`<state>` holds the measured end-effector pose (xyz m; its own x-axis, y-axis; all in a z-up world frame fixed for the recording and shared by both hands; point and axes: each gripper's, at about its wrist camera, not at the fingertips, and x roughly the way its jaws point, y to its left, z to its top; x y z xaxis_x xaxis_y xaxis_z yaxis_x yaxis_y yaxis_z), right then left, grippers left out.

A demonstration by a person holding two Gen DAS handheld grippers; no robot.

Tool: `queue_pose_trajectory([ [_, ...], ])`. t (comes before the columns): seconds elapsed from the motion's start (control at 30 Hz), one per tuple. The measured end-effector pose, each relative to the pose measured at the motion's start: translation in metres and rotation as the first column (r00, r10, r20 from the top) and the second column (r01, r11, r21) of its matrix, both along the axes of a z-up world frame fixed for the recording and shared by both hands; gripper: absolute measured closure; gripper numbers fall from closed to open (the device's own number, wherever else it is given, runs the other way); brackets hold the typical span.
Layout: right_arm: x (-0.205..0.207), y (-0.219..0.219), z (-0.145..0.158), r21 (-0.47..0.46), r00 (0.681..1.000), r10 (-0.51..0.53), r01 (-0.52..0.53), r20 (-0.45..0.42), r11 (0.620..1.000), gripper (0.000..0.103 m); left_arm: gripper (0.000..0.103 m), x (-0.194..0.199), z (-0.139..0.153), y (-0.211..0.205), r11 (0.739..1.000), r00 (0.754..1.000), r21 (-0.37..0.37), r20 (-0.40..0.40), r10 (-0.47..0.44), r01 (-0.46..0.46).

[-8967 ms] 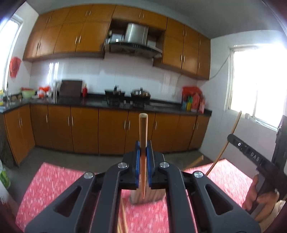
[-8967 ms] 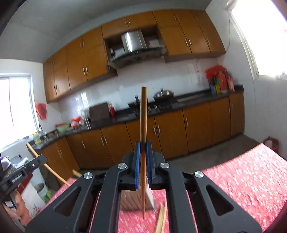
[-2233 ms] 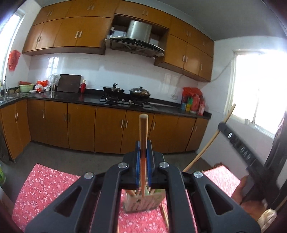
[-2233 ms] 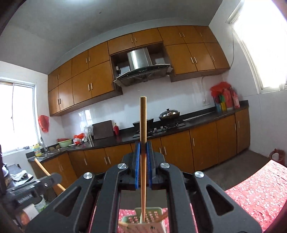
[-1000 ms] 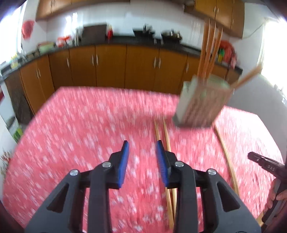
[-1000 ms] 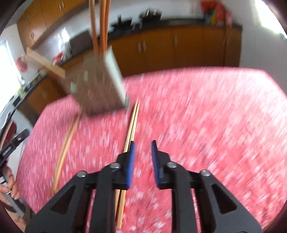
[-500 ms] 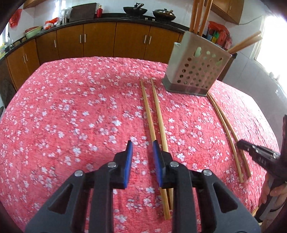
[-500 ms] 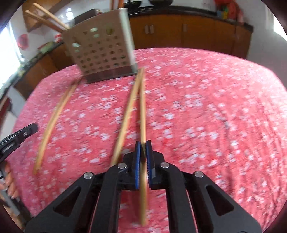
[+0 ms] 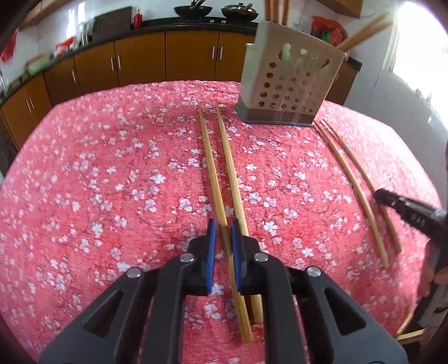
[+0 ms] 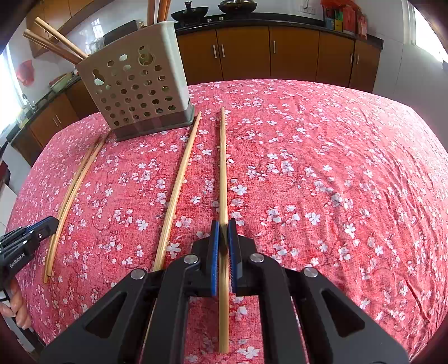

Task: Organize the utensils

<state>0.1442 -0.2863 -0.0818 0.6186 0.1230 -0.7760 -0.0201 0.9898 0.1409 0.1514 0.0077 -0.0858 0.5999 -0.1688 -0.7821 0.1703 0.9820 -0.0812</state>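
A: Desk [image 9: 84,168] status?

B: Left claw [image 9: 223,238] was clamped on left-hand chopstick [image 9: 212,173], flat on the desk. Holder [image 9: 288,81] behind already had several. Right claw [image 10: 223,232] was pinching right-hand chopstick [image 10: 222,168], also flat. Four were left out, by my read.

You've got four chopsticks flat on the table [image 9: 84,179]: a pair [image 9: 224,173] in the middle and a second pair [image 9: 355,182] over by the far side. From the right camera it's the same four, a close pair [image 10: 72,193] on the left and two singles [image 10: 179,182] spread a bit apart. One holder [image 9: 288,81], with at least four more sticks [image 10: 56,42] poking out of it, two upright and two leaning; can't count deeper inside. Two tools, the left tool [image 9: 223,246] and the right tool [image 10: 223,243], each with one stick between its pads. Two pans [image 9: 238,9] on the stove behind.
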Motion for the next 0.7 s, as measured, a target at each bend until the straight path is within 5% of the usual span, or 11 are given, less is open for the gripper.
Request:
queue_pose_trajectory([
  [0.3, -0.002, 0.0, 0.003, -0.066, 1.0, 0.007, -0.006, 0.017, 0.998, 0.095, 0.095, 0.019, 0.0, 0.022, 0.995, 0.996, 0.032, 0.001, 0.093, -0.093],
  [0.7, 0.024, -0.027, 0.001, -0.08, 0.994, -0.096, 0.099, 0.048, 0.992, 0.095, 0.094, 0.04, -0.001, 0.056, 0.986, 0.986, -0.023, 0.011, 0.164, -0.164],
])
